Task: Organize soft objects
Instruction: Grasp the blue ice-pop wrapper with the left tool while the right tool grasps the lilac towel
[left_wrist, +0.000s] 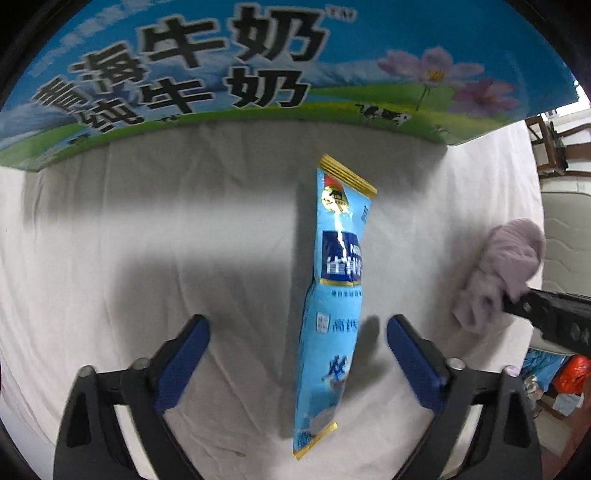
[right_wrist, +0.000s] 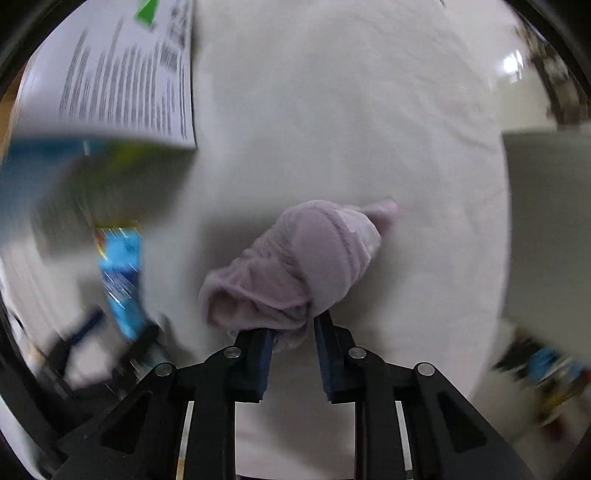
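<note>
Pouch (left_wrist: 332, 295) beside lilac cloth (left_wrist: 495, 273)

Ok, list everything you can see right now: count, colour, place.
pouch: one, light blue with gold ends, on the white cloth, between the left gripper's fingers, not touched
sock: one, lilac, bunched, on the cloth right of the pouch
milk box: one, blue and green with flowers, at the cloth's far edge
cloth: one, white, covering the surface
clutter: blurred, orange and blue, beyond the cloth's right edge
left gripper: black, blue pads, open astride the pouch
right gripper: black, blue pads, shut on the sock's end
</note>
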